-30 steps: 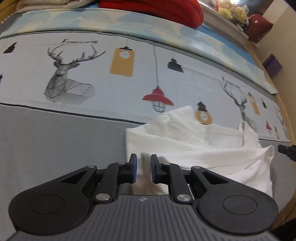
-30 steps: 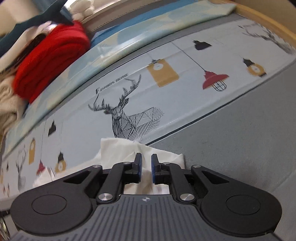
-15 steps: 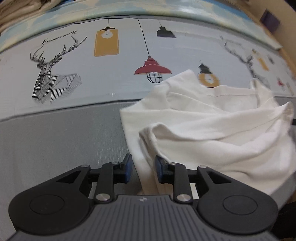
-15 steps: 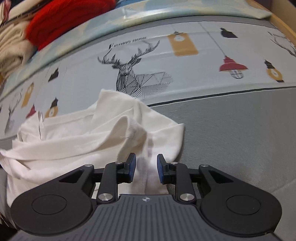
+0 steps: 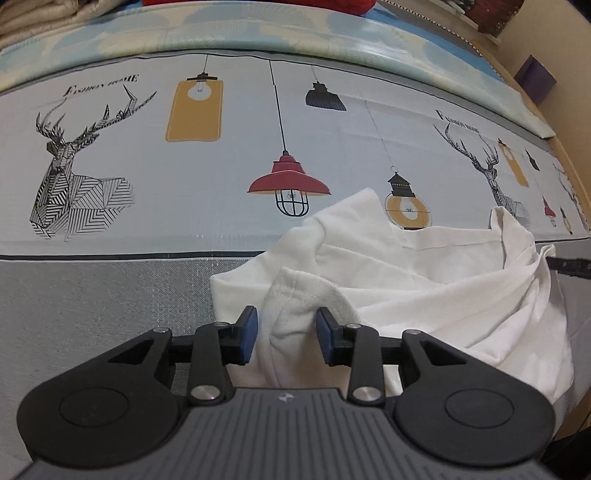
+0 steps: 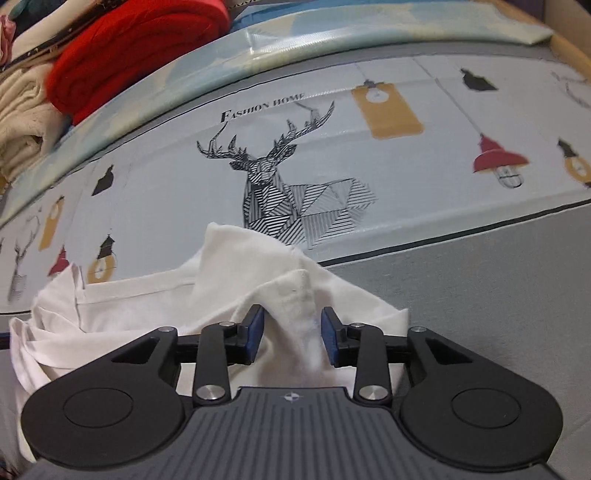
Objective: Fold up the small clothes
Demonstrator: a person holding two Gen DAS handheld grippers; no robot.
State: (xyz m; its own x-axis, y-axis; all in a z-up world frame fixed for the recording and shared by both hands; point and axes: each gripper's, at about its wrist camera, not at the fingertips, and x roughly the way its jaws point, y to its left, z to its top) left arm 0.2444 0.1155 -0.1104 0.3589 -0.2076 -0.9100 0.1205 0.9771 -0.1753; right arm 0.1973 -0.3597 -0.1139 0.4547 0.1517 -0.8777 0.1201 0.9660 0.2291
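Observation:
A small white garment [image 5: 424, 273] lies crumpled on a printed mat, half on the grey band and half on the pale band. In the left wrist view my left gripper [image 5: 286, 334] is open, with a raised hem fold of the garment standing loose between its blue pads [image 5: 250, 334]. In the right wrist view the same garment [image 6: 147, 306] spreads to the left, and my right gripper [image 6: 292, 336] is open with another hem fold standing between its pads [image 6: 255, 332]. Neither gripper clamps the cloth.
The mat [image 5: 184, 177] carries deer and lamp prints, with a grey band [image 6: 498, 295] nearest me. Behind it lies a light blue sheet edge [image 5: 295, 33]. A red knit [image 6: 140, 48] and cream folded clothes [image 6: 22, 122] are stacked at the back.
Both grippers opened from nearly shut, letting go of the white garment's hem. The garment dropped and now lies slack on the mat, bunched between the pads.

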